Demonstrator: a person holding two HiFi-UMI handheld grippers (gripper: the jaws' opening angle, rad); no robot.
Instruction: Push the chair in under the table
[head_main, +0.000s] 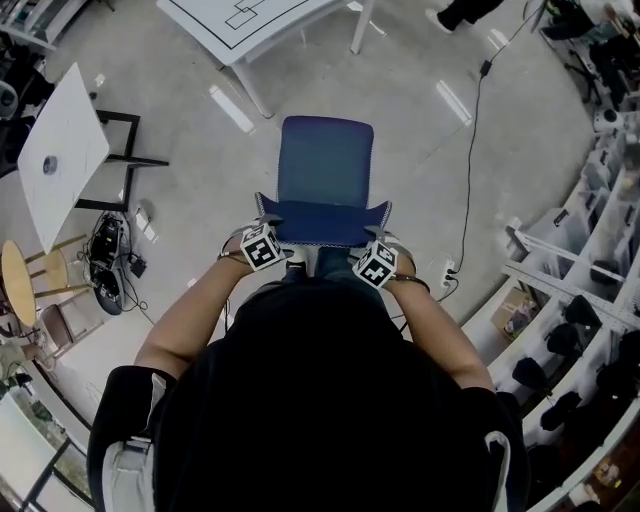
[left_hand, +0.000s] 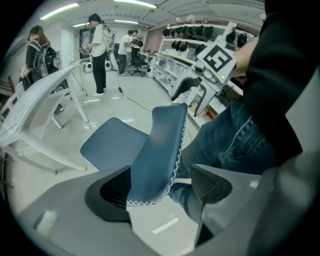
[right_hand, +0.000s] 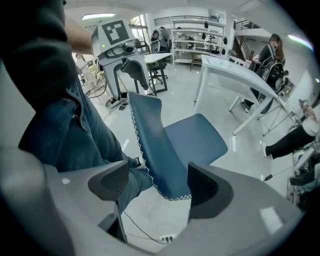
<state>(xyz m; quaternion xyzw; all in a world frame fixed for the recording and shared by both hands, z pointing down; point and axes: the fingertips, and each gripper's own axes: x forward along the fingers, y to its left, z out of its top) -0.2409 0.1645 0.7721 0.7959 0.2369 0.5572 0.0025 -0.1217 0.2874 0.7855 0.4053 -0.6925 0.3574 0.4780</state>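
Note:
A blue chair (head_main: 325, 165) stands on the grey floor in front of me, its seat facing a white table (head_main: 262, 28) further ahead. My left gripper (head_main: 266, 243) is at the left end of the blue backrest (head_main: 322, 222) and my right gripper (head_main: 373, 260) at its right end. In the left gripper view the backrest (left_hand: 157, 150) passes between the jaws of the left gripper (left_hand: 162, 187), lying against one pad with a gap to the other. The right gripper (right_hand: 159, 184) likewise straddles the backrest's edge (right_hand: 160, 155) with its jaws apart. Both are open.
A second white table (head_main: 60, 150) stands at the left beside a round wooden stool (head_main: 22, 285). A black cable (head_main: 470, 150) runs over the floor to a power strip (head_main: 447, 272). Shelving (head_main: 590, 250) lines the right side. People (left_hand: 97, 50) stand further off.

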